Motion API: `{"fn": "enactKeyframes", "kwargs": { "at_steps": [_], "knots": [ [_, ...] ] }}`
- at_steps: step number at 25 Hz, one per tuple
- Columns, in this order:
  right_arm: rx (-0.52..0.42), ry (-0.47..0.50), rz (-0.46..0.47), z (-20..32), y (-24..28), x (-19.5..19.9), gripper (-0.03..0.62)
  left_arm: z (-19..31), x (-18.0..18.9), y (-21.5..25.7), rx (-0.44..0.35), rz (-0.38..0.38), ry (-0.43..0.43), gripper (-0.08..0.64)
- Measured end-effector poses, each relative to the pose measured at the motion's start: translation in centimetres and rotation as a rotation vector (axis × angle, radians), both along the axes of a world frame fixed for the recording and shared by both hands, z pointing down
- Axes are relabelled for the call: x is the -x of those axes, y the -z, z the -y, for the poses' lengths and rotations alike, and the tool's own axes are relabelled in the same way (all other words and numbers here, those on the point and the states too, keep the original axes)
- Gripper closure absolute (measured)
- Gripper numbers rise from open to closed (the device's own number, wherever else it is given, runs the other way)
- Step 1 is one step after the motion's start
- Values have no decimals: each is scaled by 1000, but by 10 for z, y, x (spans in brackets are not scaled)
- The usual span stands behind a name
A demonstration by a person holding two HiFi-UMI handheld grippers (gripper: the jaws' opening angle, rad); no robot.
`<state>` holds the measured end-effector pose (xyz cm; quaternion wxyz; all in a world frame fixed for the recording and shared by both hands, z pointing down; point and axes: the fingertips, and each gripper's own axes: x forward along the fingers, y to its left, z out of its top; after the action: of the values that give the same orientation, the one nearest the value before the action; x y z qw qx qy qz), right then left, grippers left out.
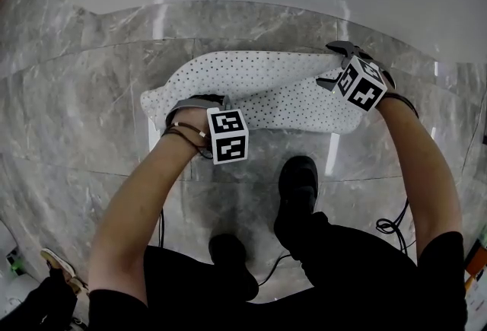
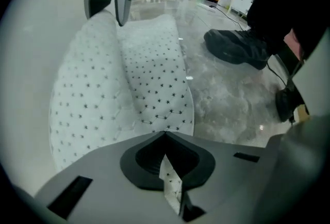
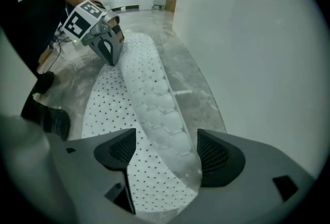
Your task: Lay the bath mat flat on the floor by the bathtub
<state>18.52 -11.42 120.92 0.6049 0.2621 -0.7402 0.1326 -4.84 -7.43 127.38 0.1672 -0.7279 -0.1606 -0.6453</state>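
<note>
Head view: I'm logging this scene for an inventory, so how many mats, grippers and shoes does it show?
bath mat: 1
grippers: 2, the left gripper and the right gripper
black shoes: 2, one ahead of the other
Total: 5

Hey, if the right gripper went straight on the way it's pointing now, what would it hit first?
Most likely the bath mat: the right gripper is open and points steeply down, and the mat's folded-over strip lies directly below, between its jaws. How close is hard to judge.
</note>
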Motion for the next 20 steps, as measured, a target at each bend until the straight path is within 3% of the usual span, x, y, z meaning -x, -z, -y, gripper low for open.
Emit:
{"fn": "enactKeyframes", "kwargs": {
  "at_steps": [3,4,7,10,12,13,15,17,20],
  "knots": [
    [64,6,14,-14,-7,-3,249,-5,4,-4,-7,-5,-19,551],
    [27,41,-25,-15,-6,-7,417,-3,3,-3,-7,-17,-8,549],
    [-191,111,-185,10,12,-23,558,23,-5,5,-109,-72,12,548],
    [-375,47,-249,51,38,-34,538,71,-9,17,-307,-101,45,546],
    [-425,-42,-236,66,48,-40,436,101,-11,25,-406,-109,92,529],
    [-431,-96,-213,68,50,-43,367,114,-11,29,-436,-116,124,483],
    [-408,-201,-140,60,47,-47,341,131,-10,35,-446,-133,206,413],
    [-340,-272,-42,40,34,-38,341,141,-5,37,-420,-138,267,407],
    [-245,-215,80,-5,13,10,341,135,5,35,-348,-112,276,407]
  ]
}}
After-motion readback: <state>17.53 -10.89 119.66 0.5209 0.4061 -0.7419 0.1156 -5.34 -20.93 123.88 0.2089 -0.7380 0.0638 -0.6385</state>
